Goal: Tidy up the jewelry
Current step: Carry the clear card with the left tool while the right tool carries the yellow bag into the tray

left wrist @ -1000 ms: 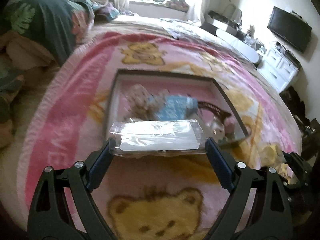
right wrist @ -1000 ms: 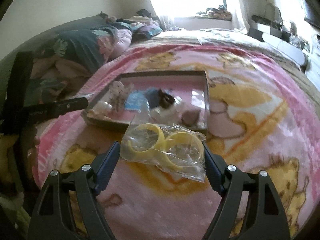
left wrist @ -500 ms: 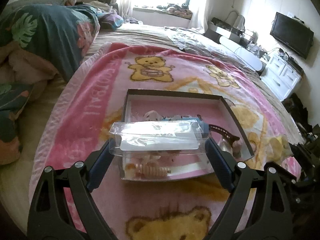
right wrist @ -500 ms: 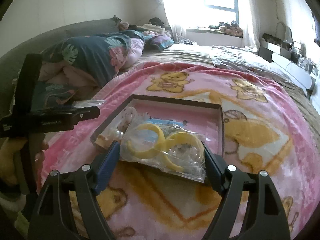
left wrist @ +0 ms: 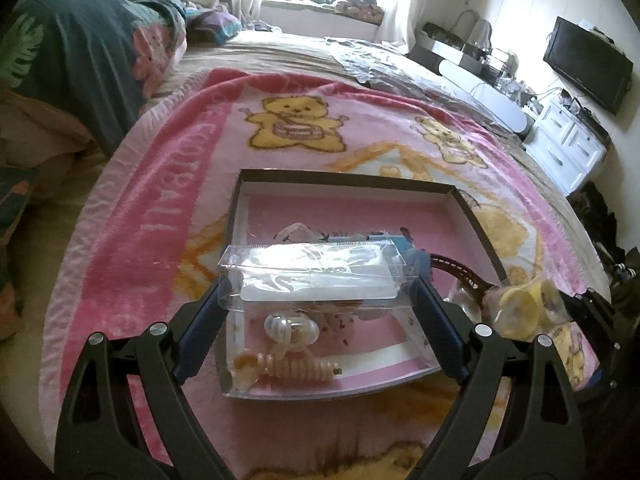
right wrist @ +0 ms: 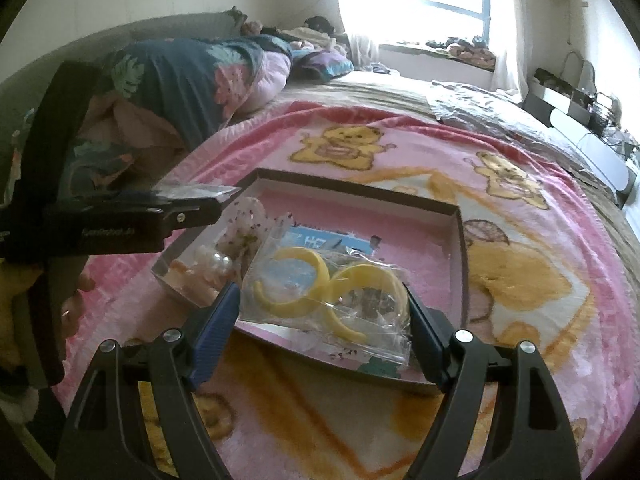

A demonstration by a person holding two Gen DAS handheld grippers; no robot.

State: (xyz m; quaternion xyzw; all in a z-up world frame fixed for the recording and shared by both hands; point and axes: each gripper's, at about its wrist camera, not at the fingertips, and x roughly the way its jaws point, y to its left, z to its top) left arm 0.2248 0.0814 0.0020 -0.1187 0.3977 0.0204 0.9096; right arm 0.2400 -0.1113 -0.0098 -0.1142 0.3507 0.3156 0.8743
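Both grippers pinch crinkly, featherlight bags over the tray [left wrist: 476,216]: left gripper [left wrist: 320,300] a clear packet [left wrist: 316,276], right gripper [right wrist: 322,316] the yellow-bangle bag [right wrist: 332,300]; probably slippery, so grip the edges.

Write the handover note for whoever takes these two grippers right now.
Left gripper: shut on a clear packet with a white card inside, held above the near end of the tray.
Right gripper: shut on a clear bag of yellow bangles, above the tray's near edge.
Tray sits on the pink bear blanket. In it: a pearly hair clip, a peach beaded piece, a blue packet and a brown strap.
Done: several pieces already in the tray.
Left: lower both packets into the tray and release.
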